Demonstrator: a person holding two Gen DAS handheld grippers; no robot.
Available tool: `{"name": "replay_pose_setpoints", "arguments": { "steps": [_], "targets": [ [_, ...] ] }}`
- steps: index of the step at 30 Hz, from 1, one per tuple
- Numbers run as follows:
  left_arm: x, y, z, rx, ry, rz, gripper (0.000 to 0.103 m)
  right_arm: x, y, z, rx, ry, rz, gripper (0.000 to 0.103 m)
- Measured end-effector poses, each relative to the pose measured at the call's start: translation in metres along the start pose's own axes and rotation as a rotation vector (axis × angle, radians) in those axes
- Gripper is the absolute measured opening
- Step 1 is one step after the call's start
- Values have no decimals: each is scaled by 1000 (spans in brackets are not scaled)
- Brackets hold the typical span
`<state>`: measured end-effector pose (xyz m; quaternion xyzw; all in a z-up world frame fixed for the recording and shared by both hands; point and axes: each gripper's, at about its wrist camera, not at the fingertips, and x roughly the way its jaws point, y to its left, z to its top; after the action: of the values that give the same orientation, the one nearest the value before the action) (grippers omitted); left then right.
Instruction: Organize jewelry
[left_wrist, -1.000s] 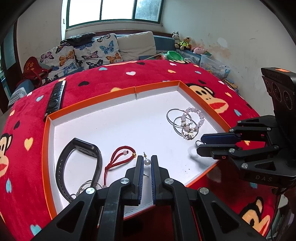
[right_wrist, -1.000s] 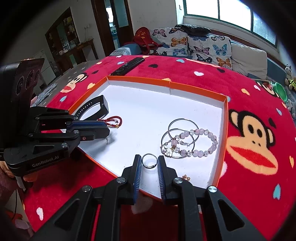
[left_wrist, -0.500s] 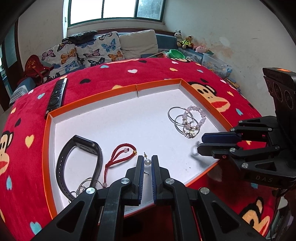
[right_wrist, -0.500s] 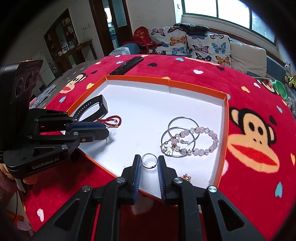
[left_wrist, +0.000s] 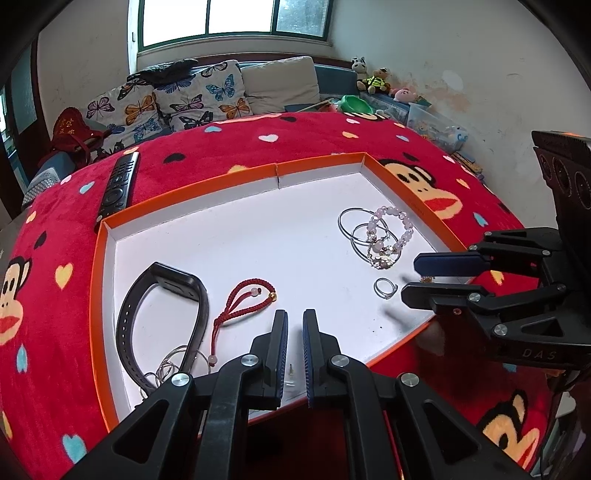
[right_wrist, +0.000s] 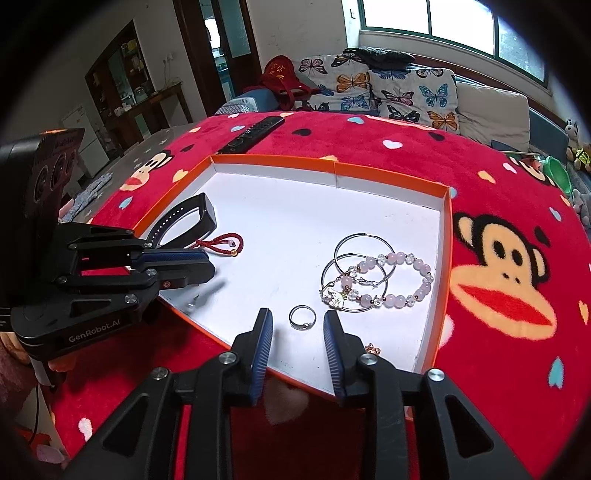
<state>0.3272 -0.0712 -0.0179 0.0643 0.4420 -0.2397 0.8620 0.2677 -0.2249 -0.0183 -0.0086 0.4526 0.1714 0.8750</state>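
An orange-rimmed white tray (left_wrist: 317, 159) (right_wrist: 447, 236) lies on a red monkey-print blanket. My right gripper (right_wrist: 298, 320) is open, and a silver ring (right_wrist: 302, 316) (left_wrist: 384, 287) lies on the tray floor between its fingertips. My left gripper (left_wrist: 294, 321) is slightly open over the tray's near edge; a pearl stud earring (left_wrist: 291, 371) (right_wrist: 192, 303) lies on the tray between its fingers. A pink bead bracelet with silver hoops (left_wrist: 380, 236) (right_wrist: 373, 277), a red cord bracelet (left_wrist: 247, 299) (right_wrist: 225, 245) and a black wristband (left_wrist: 162, 314) (right_wrist: 192, 218) lie in the tray.
A black remote (left_wrist: 120, 184) (right_wrist: 251, 134) lies on the blanket behind the tray. A thin silver chain (left_wrist: 173, 365) lies by the wristband. A small gold piece (right_wrist: 373, 348) lies in the tray's near right corner. A sofa with butterfly cushions (left_wrist: 177, 99) stands behind.
My right gripper opened and let go of the silver ring, which now lies on the tray. My left gripper opened a little and the pearl earring dropped onto the tray.
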Motion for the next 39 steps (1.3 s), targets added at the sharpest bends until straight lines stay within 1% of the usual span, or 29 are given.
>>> {"name": "replay_pose_setpoints", "arguments": {
  "steps": [4,10,11,13,14,15,16,18,20,23,25,26,27,30,34,37,39],
  "targets": [
    [-2,1,-1,-9,0,4,9,-3,-1,-1,6,-6,-6,42],
    [-10,3,-4,-17,-8,11,11,-7,1,-2,9,-15,-10,46],
    [-11,3,-5,-18,-8,13,14,-7,2,-2,7,-16,-13,47],
    [-15,3,-6,-22,-14,18,29,-9,2,-3,8,-20,-12,49],
    [-17,3,-7,-25,-24,29,47,-10,2,-3,9,-23,-11,50],
    [-22,3,-8,-29,-43,43,62,-11,3,-3,12,-27,-12,50],
    [-25,3,-9,-32,-56,51,66,-12,3,-3,13,-29,-13,52],
    [-33,3,-9,-38,-78,61,68,-14,5,-4,15,-35,-13,53],
    [-38,5,-9,-49,-80,61,68,-16,6,-5,18,-39,-16,56],
    [-47,5,-11,-52,-86,77,69,-19,8,-5,23,-45,-17,57],
    [-52,4,-12,-54,-93,86,75,-21,9,-6,28,-49,-16,57],
    [-56,4,-14,-58,-99,92,84,-22,10,-7,31,-52,-16,58],
    [-59,4,-15,-60,-106,95,89,-23,11,-7,33,-55,-17,58],
    [-69,1,-20,-59,-119,110,92,-26,14,-9,36,-60,-22,60],
    [-79,-5,-26,-43,-121,148,95,-31,17,-12,37,-70,-31,62],
    [-88,-9,-33,-44,-126,164,97,-34,21,-14,34,-77,-39,65],
    [-97,-14,-38,-32,-142,183,102,-37,24,-16,35,-85,-44,67]
  ]
}}
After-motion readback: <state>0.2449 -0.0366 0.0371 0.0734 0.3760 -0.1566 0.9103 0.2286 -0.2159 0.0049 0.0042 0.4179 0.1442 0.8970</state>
